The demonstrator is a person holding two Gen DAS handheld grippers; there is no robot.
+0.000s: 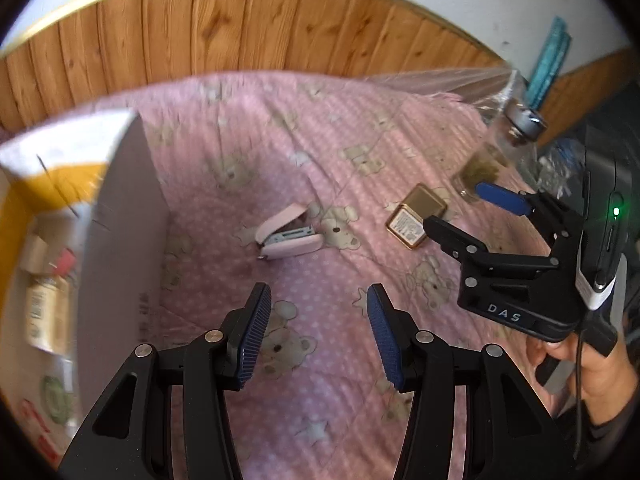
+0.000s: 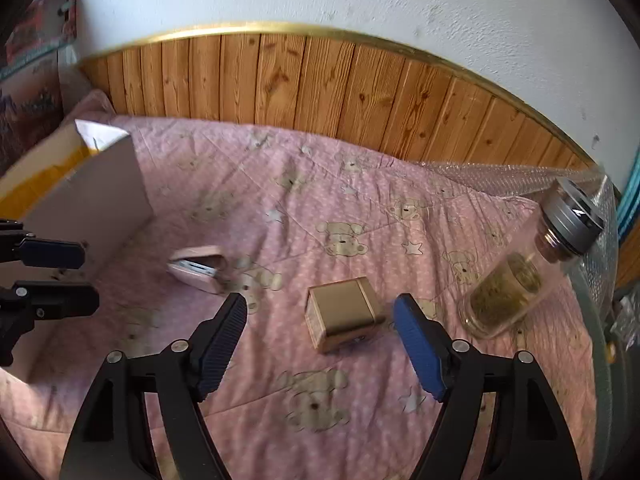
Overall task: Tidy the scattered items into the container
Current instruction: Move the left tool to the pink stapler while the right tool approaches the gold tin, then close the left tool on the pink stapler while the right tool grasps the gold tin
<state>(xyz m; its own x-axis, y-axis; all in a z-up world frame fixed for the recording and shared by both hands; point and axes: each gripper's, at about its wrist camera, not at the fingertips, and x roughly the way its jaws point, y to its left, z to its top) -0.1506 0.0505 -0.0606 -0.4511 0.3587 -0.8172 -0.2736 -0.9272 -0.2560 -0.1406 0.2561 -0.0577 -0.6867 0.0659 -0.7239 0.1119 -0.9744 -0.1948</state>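
A pink stapler (image 1: 289, 236) lies on the pink bedspread, ahead of my open, empty left gripper (image 1: 318, 334). It also shows in the right wrist view (image 2: 199, 268). A gold tin (image 2: 342, 312) lies just ahead of my open, empty right gripper (image 2: 320, 344); in the left wrist view the tin (image 1: 414, 216) lies by the right gripper (image 1: 464, 210). A glass jar (image 2: 520, 276) with a grey lid lies on its side at the right. The cardboard box (image 1: 120, 240) stands at the left with several items inside.
A wood-panelled wall (image 2: 320, 84) runs behind the bed. Bubble wrap (image 2: 520, 180) lies at the far right near the jar. The box's white side (image 2: 92, 208) stands at the left, with my left gripper (image 2: 52, 276) beside it.
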